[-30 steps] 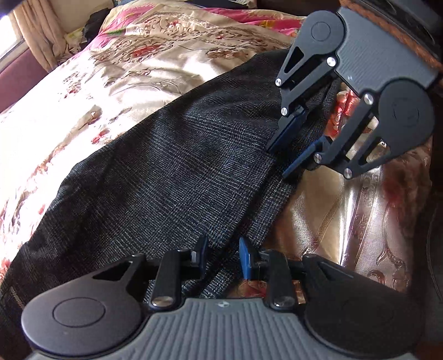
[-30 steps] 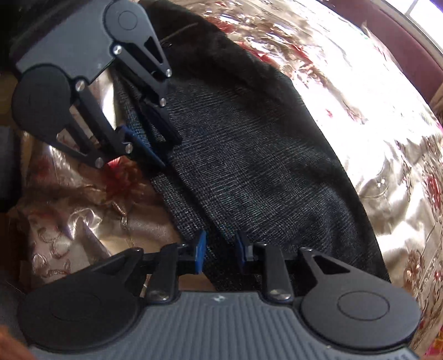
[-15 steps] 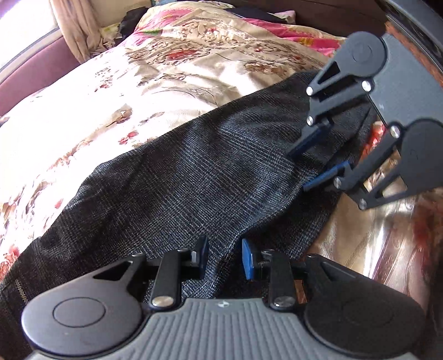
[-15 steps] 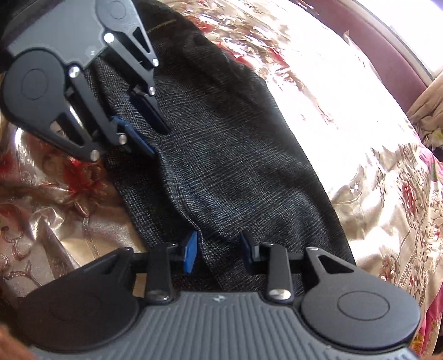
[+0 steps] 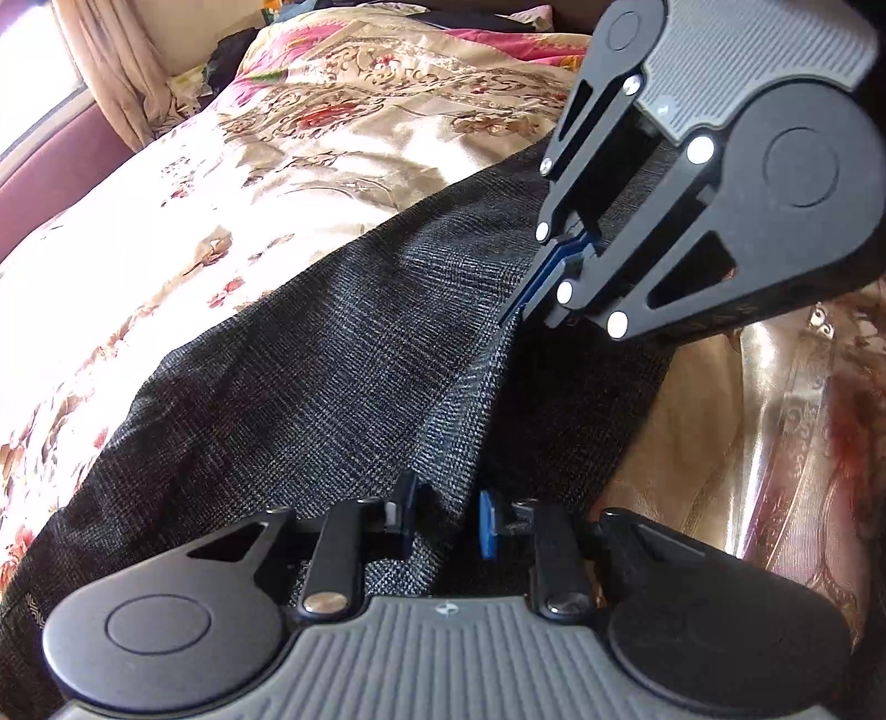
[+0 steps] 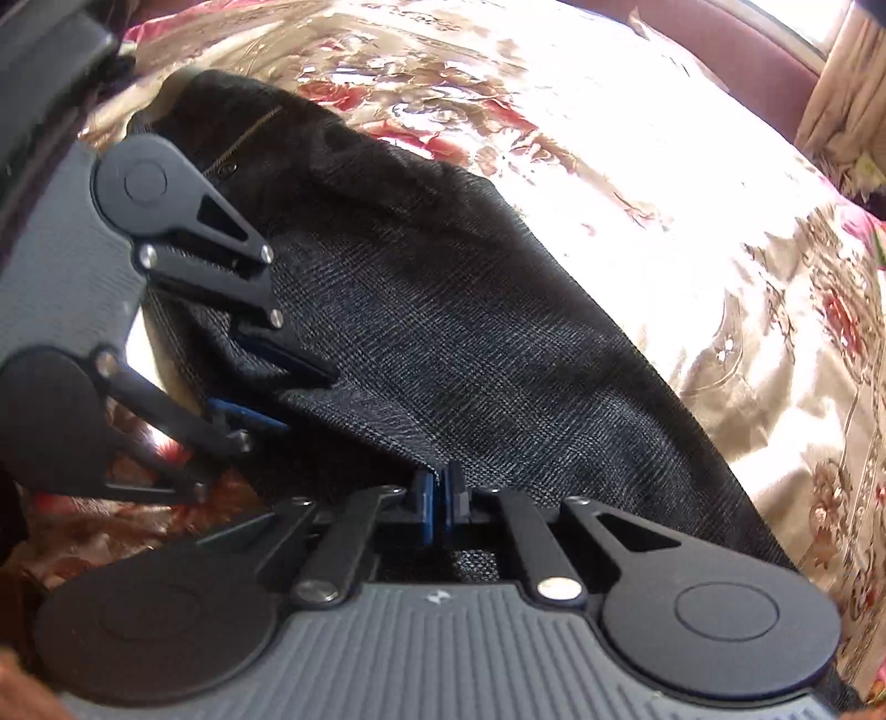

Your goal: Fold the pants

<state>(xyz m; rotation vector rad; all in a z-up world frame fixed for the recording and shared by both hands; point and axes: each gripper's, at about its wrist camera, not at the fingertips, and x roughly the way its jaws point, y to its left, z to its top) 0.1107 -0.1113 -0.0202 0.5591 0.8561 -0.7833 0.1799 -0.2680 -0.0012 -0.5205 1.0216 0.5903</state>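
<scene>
Dark grey checked pants (image 5: 332, 354) lie stretched across a floral satin bedspread (image 5: 194, 221); they also show in the right wrist view (image 6: 470, 332). My right gripper (image 6: 438, 501) is shut on the pants' near edge and lifts a ridge of cloth; in the left wrist view it (image 5: 515, 313) pinches that ridge. My left gripper (image 5: 446, 515) is open, with the lifted fold of cloth between its blue pads. In the right wrist view the left gripper (image 6: 288, 399) stands open around the same edge.
The bedspread (image 6: 692, 194) spreads wide beyond the pants. A maroon bed frame (image 5: 61, 166) and a beige curtain (image 5: 105, 66) stand at the far side. Pink bedding and dark clothes (image 5: 232, 50) lie near the head of the bed.
My right gripper has closed on the pants' edge and raised it into a ridge. My left gripper has stayed open and now straddles the lifted fold.
</scene>
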